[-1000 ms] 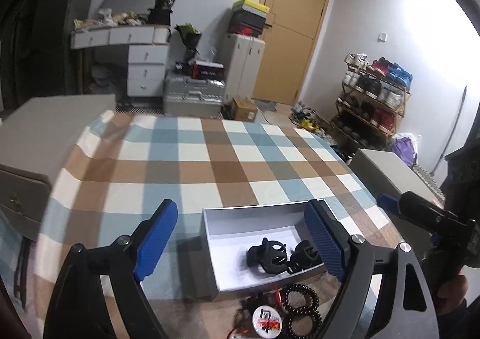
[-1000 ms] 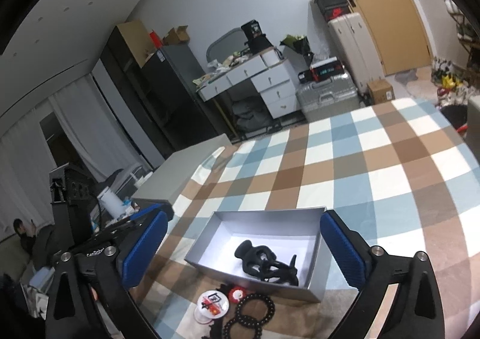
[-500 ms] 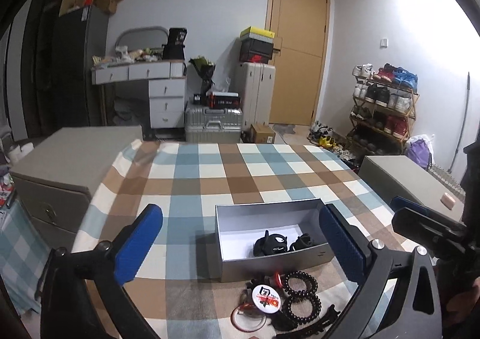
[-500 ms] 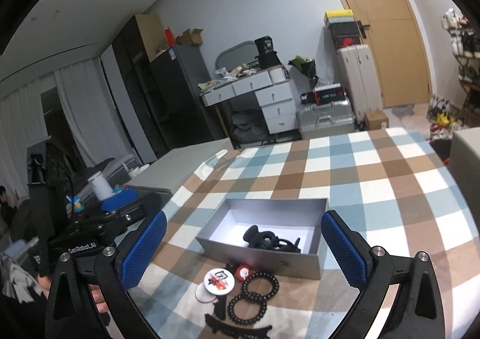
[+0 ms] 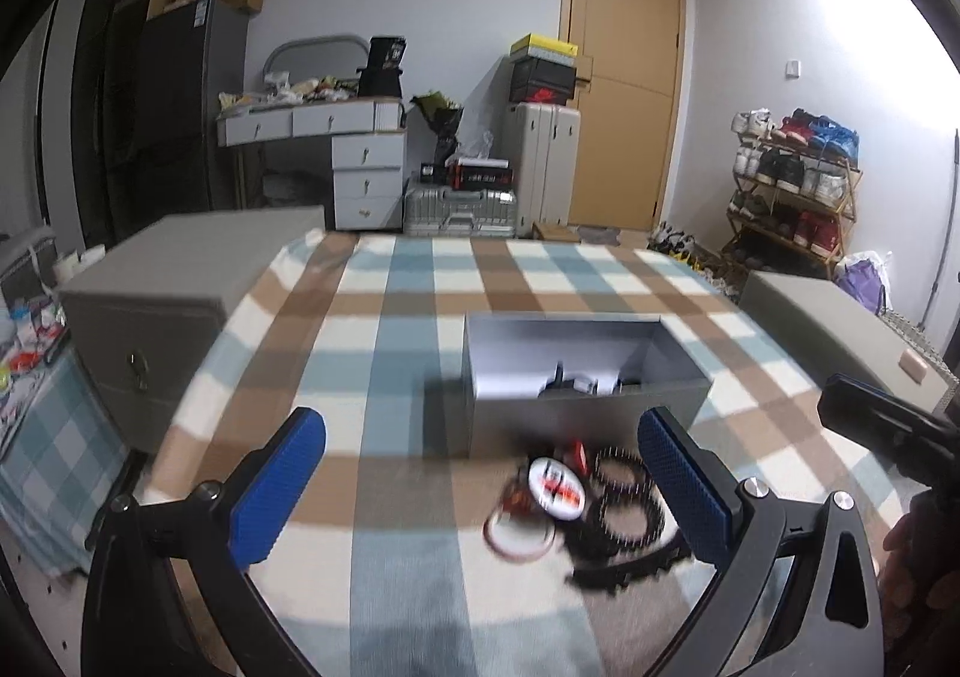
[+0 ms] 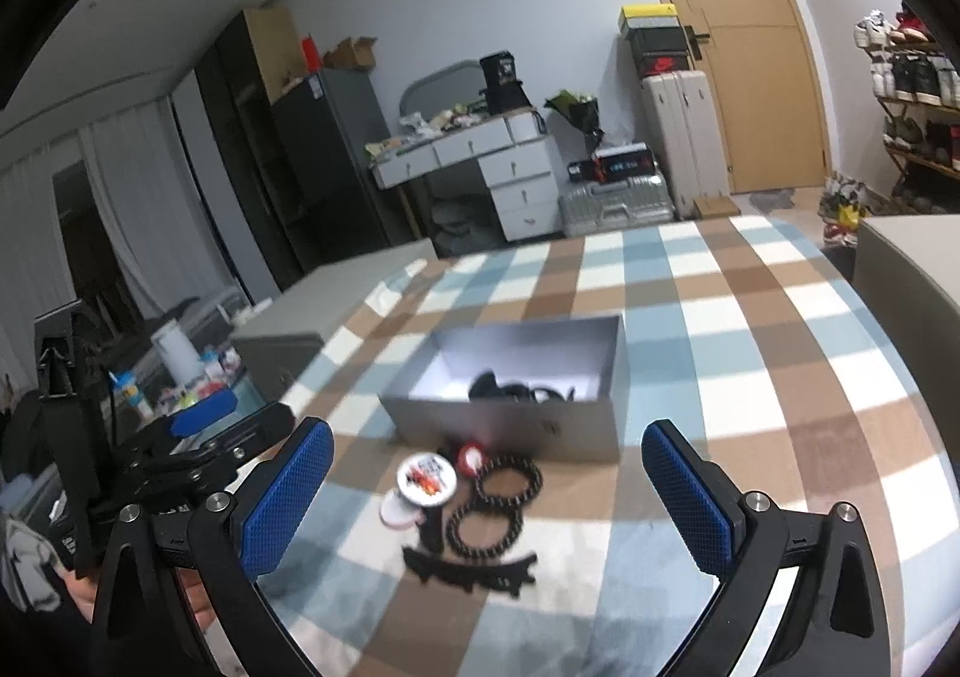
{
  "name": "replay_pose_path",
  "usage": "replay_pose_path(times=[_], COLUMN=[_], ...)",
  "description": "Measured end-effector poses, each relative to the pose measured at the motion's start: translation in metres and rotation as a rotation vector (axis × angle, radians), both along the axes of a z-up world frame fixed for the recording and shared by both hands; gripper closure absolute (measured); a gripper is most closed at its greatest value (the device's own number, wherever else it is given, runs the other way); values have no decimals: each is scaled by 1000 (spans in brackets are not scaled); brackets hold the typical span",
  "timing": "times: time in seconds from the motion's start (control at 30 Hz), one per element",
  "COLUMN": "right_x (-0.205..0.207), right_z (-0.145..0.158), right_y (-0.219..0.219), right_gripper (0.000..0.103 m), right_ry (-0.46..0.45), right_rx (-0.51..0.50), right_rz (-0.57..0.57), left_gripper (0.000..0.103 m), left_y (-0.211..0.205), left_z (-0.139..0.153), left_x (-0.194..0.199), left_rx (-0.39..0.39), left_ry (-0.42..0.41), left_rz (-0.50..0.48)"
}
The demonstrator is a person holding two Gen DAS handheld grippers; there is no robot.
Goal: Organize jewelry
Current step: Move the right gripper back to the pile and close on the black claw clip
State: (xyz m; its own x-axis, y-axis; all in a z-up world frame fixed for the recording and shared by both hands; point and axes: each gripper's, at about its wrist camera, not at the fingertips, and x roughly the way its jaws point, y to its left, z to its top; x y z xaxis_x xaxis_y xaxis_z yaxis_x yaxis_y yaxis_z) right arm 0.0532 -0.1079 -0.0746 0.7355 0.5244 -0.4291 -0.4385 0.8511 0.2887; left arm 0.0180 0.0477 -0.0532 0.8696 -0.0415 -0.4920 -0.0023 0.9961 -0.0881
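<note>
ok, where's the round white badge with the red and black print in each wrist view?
Left wrist: round white badge with red and black print sits low, right of centre, on the checked cloth, just in front of the open grey box.
Right wrist: the badge sits low, left of centre, in front of that box's left end.
Shared landmark: the grey box.
</note>
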Motion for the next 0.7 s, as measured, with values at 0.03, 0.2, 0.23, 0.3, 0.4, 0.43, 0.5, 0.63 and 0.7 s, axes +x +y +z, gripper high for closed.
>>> replay_pose_path(times=[0.03, 0.2, 0.23, 0.3, 0.4, 0.43, 0.5, 0.63, 0.7], right_x=[-1, -5, -5, -3, 0, 2, 2, 2, 4], right_z=[-5, -26, -31, -41, -56, -62, -68, -74, -77], right_y=[1, 12, 15, 20, 29, 35, 43, 63, 68], right_gripper=[0, 0, 0, 0, 0, 0, 0, 0, 0], right_ry=[11, 60, 74, 114, 178, 204, 218, 221, 227], right_rx=[-11, -61, -71, -81, -78, -82, -106, -176, -203], right_rz=[2, 27, 28, 28, 17, 28, 26, 11, -3], left_gripper=[1, 1, 1, 1, 1, 1, 1, 1, 1], left_y=[1, 6, 7, 6, 5, 6, 8, 17, 21], left_z=[-2, -15, -18, -22, -26, -27, -28, -33, -35], left_x=[-2, -10, -10, -11, -16, -17, -19, -20, -21], left_rx=[-7, -37, -44, -40, -24, -20, -18, -31, -40], left_ry=[7, 44, 60, 76, 82, 83, 87, 100, 108], left_rz=[-1, 18, 14, 12, 15, 15, 21, 33, 41])
